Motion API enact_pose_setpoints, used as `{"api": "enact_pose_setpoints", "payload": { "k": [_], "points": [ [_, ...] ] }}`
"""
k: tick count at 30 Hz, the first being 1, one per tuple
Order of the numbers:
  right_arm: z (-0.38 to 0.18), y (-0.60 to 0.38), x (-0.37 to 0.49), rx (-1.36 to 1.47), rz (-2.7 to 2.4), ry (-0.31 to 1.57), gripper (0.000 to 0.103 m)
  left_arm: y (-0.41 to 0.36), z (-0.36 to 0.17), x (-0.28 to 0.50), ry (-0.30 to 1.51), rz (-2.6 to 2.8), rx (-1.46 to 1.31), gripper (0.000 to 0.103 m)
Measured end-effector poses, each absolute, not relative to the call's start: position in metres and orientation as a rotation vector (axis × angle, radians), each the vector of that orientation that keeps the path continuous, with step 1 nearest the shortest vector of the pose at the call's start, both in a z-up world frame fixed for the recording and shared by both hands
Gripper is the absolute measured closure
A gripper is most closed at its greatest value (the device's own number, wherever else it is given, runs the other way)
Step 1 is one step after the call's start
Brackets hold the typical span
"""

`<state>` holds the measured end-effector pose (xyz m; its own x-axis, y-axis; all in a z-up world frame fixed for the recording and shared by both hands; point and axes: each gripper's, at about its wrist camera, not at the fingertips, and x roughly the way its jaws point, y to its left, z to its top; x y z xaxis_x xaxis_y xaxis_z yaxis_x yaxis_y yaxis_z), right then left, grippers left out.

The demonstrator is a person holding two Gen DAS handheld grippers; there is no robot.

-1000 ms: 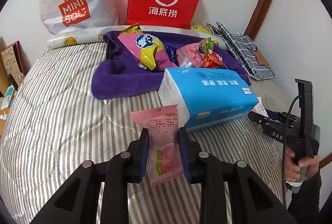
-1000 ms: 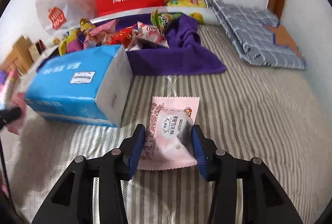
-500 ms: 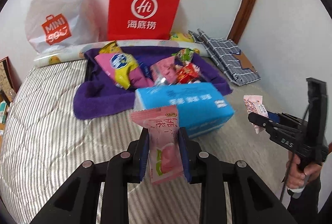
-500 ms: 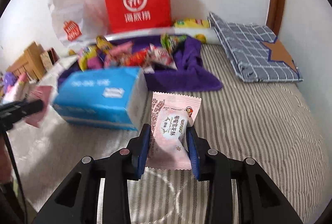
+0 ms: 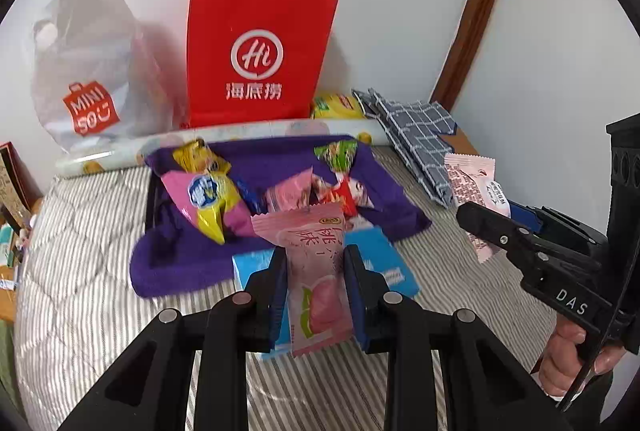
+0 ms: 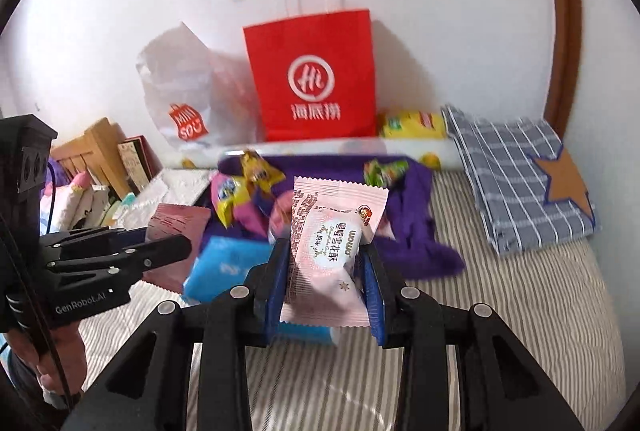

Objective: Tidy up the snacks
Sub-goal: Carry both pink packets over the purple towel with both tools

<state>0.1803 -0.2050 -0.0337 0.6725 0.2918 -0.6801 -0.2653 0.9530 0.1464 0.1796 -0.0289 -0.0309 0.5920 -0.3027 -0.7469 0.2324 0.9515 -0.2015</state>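
My left gripper is shut on a pink peach snack packet, held upright above the striped bed. The right gripper is shut on a pale pink snowflake-crisp packet, also lifted off the bed. Each gripper shows in the other's view: the right one with its packet at the right, the left one with its packet at the left. Behind them lie a blue tissue pack and a purple towel with several snacks on it.
A red paper bag and a white plastic bag stand against the wall. A folded grey checked cloth lies at the right beside a yellow packet. Boxes and clutter sit off the bed's left edge.
Both grippers have risen from the bed with their packets. The right jaws closed on the pale pink packet and picked it up. The tissue pack now looks smaller and farther below.
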Motion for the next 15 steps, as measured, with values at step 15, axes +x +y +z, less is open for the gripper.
{"api": "enact_pose_setpoints", "payload": {
  "k": [15],
  "points": [
    [-0.004, -0.195, 0.221, 0.018, 0.308, 0.749, 0.068, -0.010, 0.005, 0.211, 0.836, -0.265, -0.093, 0.077]
  ]
}}
